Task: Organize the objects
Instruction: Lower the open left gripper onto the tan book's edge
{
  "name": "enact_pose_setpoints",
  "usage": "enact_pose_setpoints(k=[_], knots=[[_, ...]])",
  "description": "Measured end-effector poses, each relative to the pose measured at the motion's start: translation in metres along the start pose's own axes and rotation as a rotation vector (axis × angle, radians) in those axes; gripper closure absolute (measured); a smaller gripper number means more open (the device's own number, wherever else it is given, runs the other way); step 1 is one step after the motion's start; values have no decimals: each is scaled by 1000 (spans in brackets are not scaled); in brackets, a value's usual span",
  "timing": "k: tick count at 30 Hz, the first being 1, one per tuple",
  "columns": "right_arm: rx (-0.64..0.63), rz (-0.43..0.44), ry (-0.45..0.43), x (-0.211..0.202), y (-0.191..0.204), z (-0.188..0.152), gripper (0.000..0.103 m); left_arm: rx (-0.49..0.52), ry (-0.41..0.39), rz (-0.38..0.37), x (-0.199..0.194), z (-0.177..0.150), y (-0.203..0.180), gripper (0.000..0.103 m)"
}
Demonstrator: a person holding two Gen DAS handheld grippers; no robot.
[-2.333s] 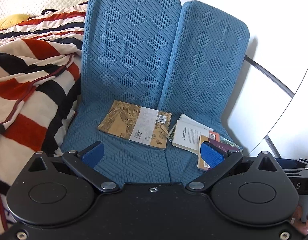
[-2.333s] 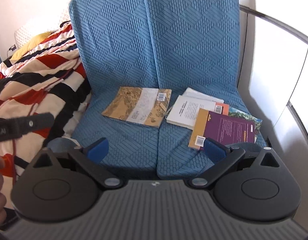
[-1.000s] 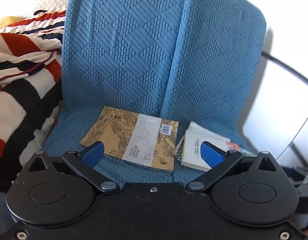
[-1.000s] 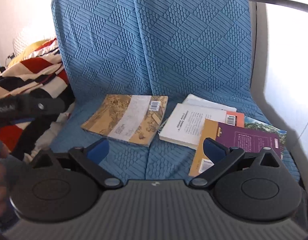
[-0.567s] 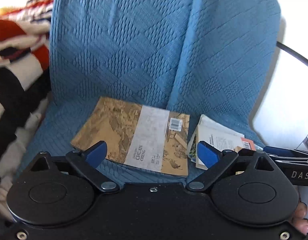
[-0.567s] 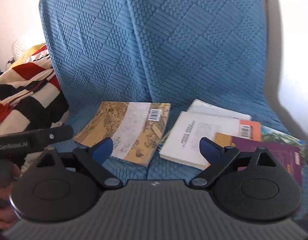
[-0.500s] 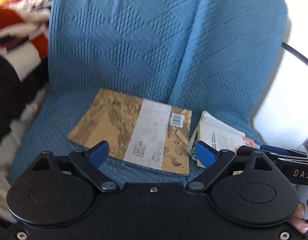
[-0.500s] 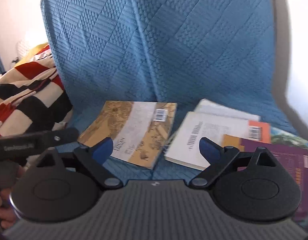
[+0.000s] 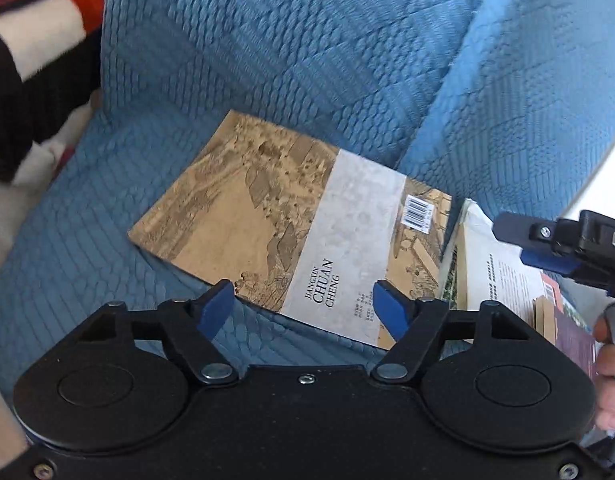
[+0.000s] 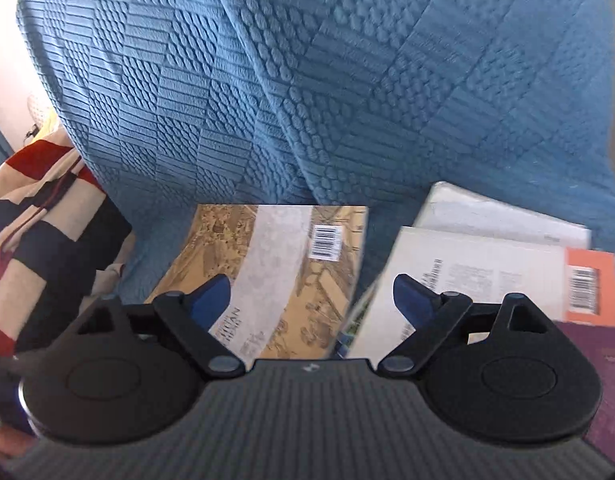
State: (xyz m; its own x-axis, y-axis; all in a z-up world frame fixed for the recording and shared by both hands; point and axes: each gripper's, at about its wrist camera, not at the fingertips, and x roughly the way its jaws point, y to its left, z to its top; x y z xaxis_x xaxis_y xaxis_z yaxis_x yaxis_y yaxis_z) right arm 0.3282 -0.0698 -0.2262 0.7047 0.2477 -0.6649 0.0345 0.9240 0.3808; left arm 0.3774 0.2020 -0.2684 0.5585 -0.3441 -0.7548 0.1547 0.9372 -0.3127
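Lying flat, tan painted-cover book (image 9: 291, 236) bears barcode.

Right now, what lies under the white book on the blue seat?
Under the white book another white book sticks out behind, and an orange cover shows at its right. How far these reach underneath is hidden, and the purple book covers its near corner.

The white book (image 10: 467, 280) lies partly under the orange book (image 10: 587, 280) and the purple book (image 10: 603, 360), whose right side the picture's edge cuts off. The right claw's body hides the near edge of the brown book (image 10: 287, 272). Small print on the white book is too blurred to read.
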Motion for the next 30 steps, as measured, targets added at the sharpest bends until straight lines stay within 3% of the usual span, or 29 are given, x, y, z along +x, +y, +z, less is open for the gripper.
enact_pose_setpoints(k=[7, 13, 18, 27, 30], knots=[[-112, -54, 29, 52, 1, 27, 13, -39, 30, 21, 18, 1, 15, 50], [-87, -94, 67, 88, -17, 43, 13, -76, 60, -5, 25, 0, 23, 58], [-121, -35, 97, 104, -24, 47, 13, -150, 111, -27, 35, -3, 32, 59], [-86, 114, 150, 122, -37, 46, 13, -205, 106, -53, 38, -1, 41, 59], [-91, 150, 197, 131, -32, 44, 23, -209, 108, -55, 38, -1, 41, 60]])
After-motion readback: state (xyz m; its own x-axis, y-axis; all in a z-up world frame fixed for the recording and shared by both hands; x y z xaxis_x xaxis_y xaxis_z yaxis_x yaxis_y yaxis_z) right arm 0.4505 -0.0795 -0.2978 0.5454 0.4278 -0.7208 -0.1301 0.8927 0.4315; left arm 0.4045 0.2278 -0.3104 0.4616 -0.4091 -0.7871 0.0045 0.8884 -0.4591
